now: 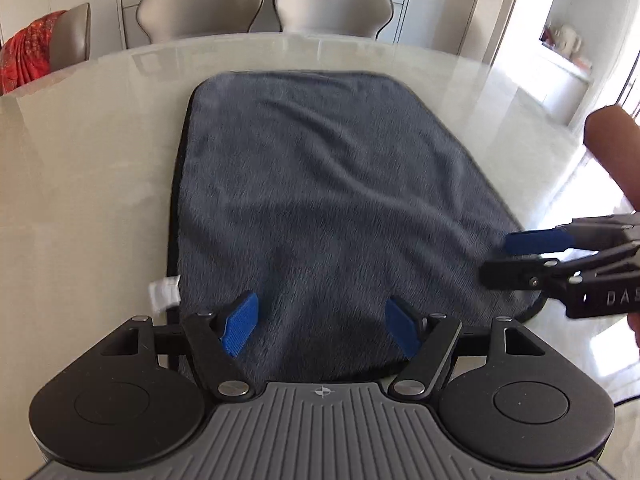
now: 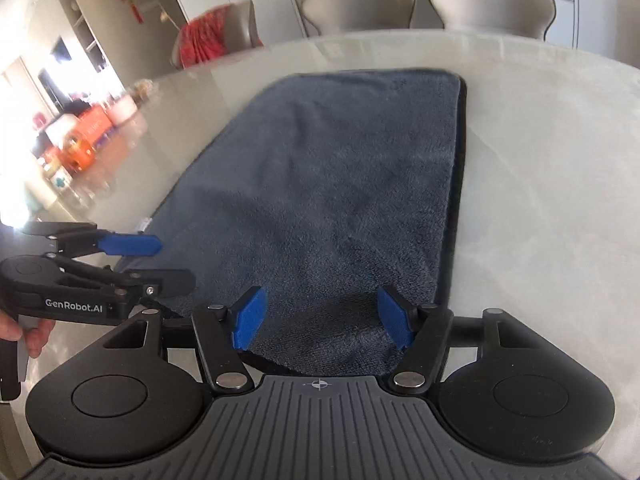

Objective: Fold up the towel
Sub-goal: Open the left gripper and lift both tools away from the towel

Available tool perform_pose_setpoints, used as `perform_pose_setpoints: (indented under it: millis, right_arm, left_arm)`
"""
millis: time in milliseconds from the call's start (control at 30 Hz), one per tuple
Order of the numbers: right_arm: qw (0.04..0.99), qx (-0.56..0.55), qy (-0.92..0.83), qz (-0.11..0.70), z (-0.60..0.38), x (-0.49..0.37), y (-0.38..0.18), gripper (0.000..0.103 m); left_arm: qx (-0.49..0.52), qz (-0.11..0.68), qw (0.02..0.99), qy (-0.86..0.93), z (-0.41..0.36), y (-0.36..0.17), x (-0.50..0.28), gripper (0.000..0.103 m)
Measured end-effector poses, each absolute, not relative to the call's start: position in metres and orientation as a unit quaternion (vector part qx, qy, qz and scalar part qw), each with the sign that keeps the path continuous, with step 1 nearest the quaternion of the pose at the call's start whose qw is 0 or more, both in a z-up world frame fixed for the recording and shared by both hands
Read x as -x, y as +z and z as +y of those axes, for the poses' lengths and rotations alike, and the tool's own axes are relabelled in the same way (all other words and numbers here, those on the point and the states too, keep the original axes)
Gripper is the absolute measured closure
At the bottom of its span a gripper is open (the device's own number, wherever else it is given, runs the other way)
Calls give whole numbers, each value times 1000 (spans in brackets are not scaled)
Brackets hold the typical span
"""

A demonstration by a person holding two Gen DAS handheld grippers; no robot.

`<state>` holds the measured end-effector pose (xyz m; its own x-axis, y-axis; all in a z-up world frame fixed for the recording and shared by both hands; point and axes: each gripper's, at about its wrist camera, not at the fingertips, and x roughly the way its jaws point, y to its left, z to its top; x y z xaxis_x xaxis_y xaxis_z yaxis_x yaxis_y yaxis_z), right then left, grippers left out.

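Grey-blue towel (image 1: pixel 320 200) spread flat w/ soft wrinkles on pale glossy table (image 1: pixel 88 168), dark edging along its sides, white tag (image 1: pixel 164 292) sticking out at near left corner. Left gripper (image 1: pixel 320 330) poised over near edge of towel, blue pads (image 1: pixel 239 330) spread wide apart, nothing between them. Right gripper (image 2: pixel 322 318) likewise over near edge toward towel's right side, jaws parted, pads (image 2: pixel 394 316) gripping nothing. Each tool seen in the other's view: right gripper (image 1: pixel 516 258) entering from right at towel's near right corner, left gripper (image 2: pixel 156 260) at towel's left edge, fingers apart. Two beige chairs (image 1: pixel 264 4) behind far side of table; red cloth (image 1: pixel 28 56) draped on a third chair at far left. No containers visible on table.
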<state>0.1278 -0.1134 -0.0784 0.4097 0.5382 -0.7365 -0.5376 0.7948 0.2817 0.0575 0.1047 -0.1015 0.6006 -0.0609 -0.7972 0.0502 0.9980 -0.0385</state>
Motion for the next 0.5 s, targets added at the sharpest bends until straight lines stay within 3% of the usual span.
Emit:
perform_pose_setpoints:
  millis: [500]
  right_arm:
    - [849, 21, 295, 437, -137, -92, -82, 32]
  left_arm:
    - [7, 447, 895, -2, 124, -102, -20, 28]
